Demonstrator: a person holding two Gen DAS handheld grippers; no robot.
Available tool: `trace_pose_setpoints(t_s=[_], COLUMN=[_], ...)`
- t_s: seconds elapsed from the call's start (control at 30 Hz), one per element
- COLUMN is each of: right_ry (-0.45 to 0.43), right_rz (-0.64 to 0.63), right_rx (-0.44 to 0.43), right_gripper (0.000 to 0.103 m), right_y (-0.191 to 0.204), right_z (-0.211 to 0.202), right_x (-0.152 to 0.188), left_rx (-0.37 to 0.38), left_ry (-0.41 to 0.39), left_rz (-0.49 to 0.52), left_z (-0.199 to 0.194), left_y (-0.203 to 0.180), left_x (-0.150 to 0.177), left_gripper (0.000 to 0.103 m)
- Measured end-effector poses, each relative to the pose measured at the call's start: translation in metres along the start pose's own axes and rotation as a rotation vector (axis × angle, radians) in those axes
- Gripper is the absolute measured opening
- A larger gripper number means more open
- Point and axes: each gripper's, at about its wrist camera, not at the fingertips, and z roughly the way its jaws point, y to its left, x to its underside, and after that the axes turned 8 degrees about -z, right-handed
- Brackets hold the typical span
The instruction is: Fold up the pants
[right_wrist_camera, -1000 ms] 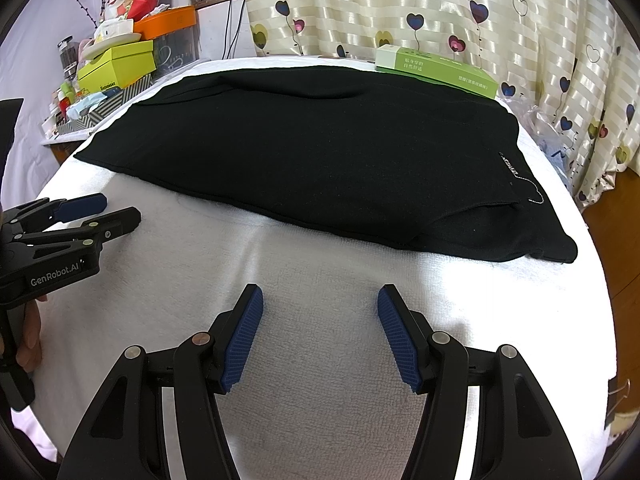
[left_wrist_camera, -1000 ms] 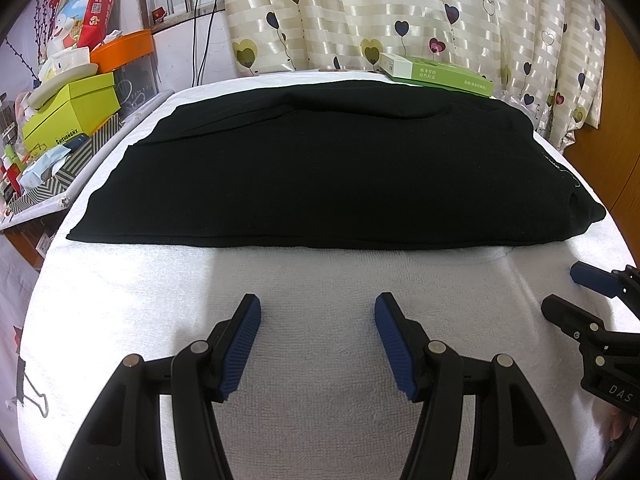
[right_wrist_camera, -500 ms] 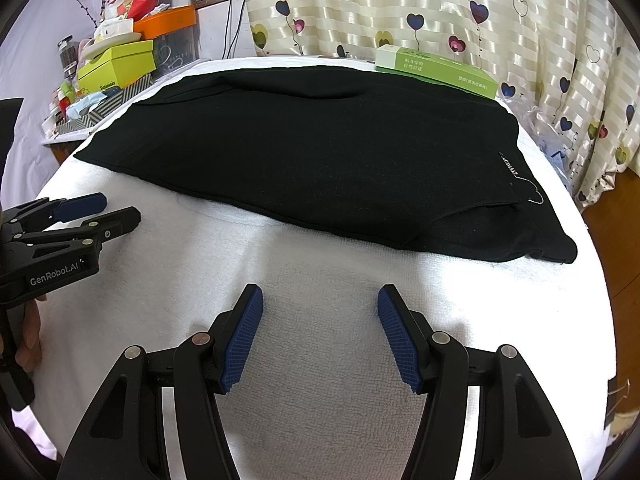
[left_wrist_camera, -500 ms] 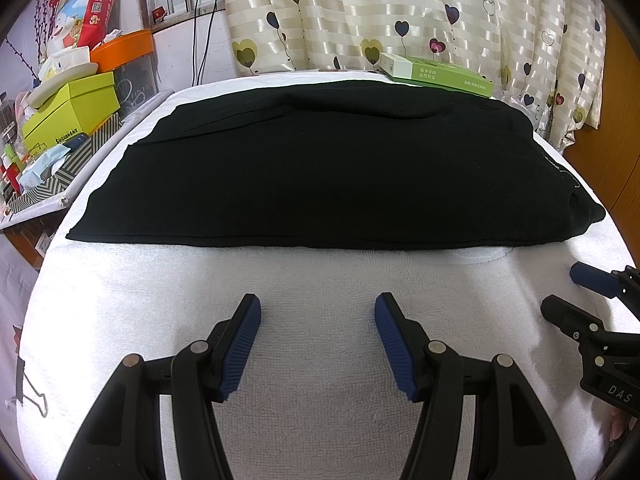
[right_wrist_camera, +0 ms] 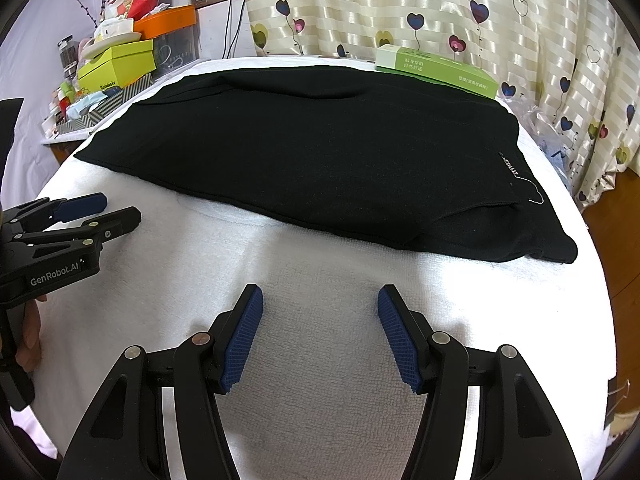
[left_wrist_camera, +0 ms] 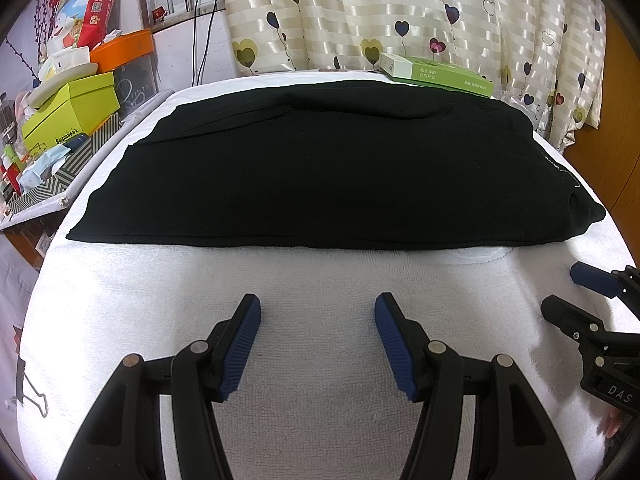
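Holding both claws wide apart and empty over the white terry towel [left_wrist_camera: 320,280] | your left gripper [left_wrist_camera: 318,340], right gripper [right_wrist_camera: 320,334] | black knit pants [left_wrist_camera: 320,168] lie flat beyond, seemingly folded lengthwise | green box [right_wrist_camera: 436,70] behind

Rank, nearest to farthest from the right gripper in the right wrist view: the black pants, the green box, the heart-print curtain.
From the right gripper, open over the white towel:
1. Black pants, straight ahead, mid-table.
2. Green box, far edge, ahead-right.
3. Heart-print curtain, behind the table.
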Motion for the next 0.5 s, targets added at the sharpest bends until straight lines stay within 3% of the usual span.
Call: trace_pose_setpoints(t_s=[0.27, 0.5], right_ry=[0.008, -0.065], right_rz=[-0.033, -0.052], right_rx=[-0.022, -0.042], right_gripper=[0.061, 0.061], right_y=[-0.004, -0.002], right_z=[-0.006, -0.028], right_x=[-0.003, -0.022], left_rx=[0.012, 0.012], left_ry=[0.012, -0.080], left_rz=[-0.015, -0.020], left_z=[-0.003, -0.035], left_y=[0.002, 0.005], left_x=[-0.001, -0.019], left_gripper=[0.062, 0.062])
